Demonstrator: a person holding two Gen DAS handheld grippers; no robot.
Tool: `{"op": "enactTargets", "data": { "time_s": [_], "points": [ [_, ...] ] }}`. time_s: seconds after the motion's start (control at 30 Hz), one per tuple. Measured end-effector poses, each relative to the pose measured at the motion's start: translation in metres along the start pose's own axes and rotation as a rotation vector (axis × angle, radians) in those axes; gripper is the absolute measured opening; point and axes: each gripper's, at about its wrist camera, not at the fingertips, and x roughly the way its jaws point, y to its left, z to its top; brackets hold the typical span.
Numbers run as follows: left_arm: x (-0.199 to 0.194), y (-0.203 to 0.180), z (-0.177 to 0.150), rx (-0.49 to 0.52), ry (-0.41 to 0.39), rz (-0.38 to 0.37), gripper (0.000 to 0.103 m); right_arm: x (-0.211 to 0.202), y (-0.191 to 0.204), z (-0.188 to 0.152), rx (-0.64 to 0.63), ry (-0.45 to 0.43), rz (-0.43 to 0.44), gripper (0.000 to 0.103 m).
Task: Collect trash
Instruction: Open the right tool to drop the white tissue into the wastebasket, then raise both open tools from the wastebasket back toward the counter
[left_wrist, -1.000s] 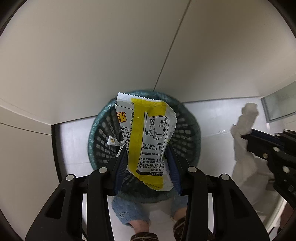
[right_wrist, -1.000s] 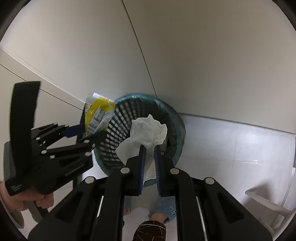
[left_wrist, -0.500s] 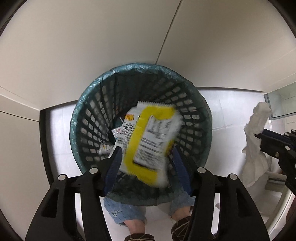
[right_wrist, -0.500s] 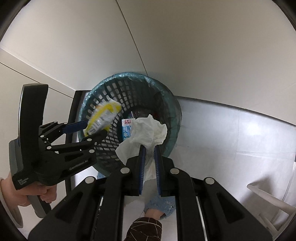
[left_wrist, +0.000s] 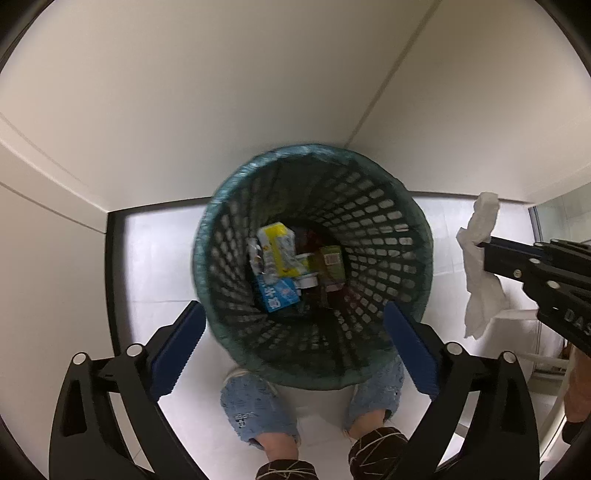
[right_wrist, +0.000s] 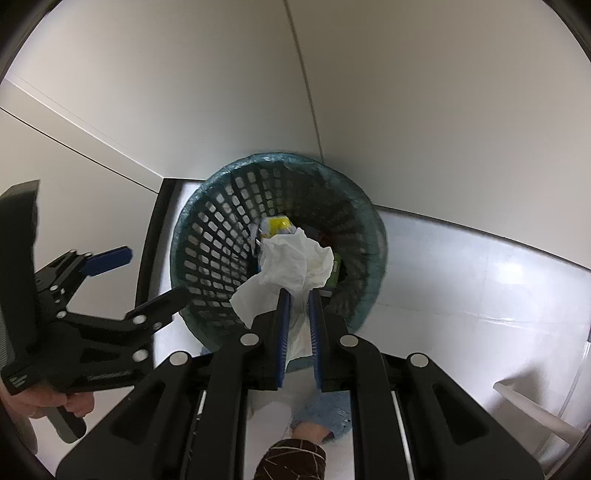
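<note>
The yellow wrapper (left_wrist: 277, 251) lies at the bottom of the mesh bin (left_wrist: 402, 236) on the floor. The left tool (left_wrist: 293, 343), jaws just opened wide, is empty. The right tool (right_wrist: 297, 295) pinches the white tissue (right_wrist: 295, 262) over the bin's rim; its drop remains.

The wastebasket (left_wrist: 314, 266) stands in the wall corner, wrappers and cartons (left_wrist: 277, 254) lying in its bottom, the tissue (right_wrist: 295, 266) suspended above its rim.
</note>
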Motion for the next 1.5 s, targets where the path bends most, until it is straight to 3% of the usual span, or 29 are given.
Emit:
{"op": "enactTargets", "data": {
  "time_s": [0.5, 0.63, 0.7, 1.1, 1.27, 1.5],
  "points": [
    [-0.013, 0.049, -0.002, -0.031, 0.010, 0.003, 0.097, 0.047, 0.032, 0.007, 0.006, 0.018, -0.023, 0.014],
    [-0.016, 0.053, -0.002, -0.035, 0.009, -0.003, 0.097, 0.048, 0.035, 0.006, 0.011, 0.026, -0.026, 0.029],
    [-0.016, 0.053, -0.002, -0.034, 0.008, -0.006, 0.097, 0.048, 0.035, 0.005, 0.018, 0.026, -0.031, 0.041],
    [-0.025, 0.053, 0.000, -0.038, 0.011, -0.008, 0.097, 0.021, 0.033, -0.001, 0.063, -0.013, -0.044, 0.084],
    [-0.047, 0.050, 0.003, -0.054, 0.007, -0.015, 0.097, -0.014, 0.036, -0.002, 0.075, -0.037, -0.063, 0.094],
    [-0.110, 0.035, 0.014, -0.058, -0.021, -0.034, 0.097, -0.086, 0.043, 0.001, 0.081, -0.076, -0.088, 0.094]
  ]
}}
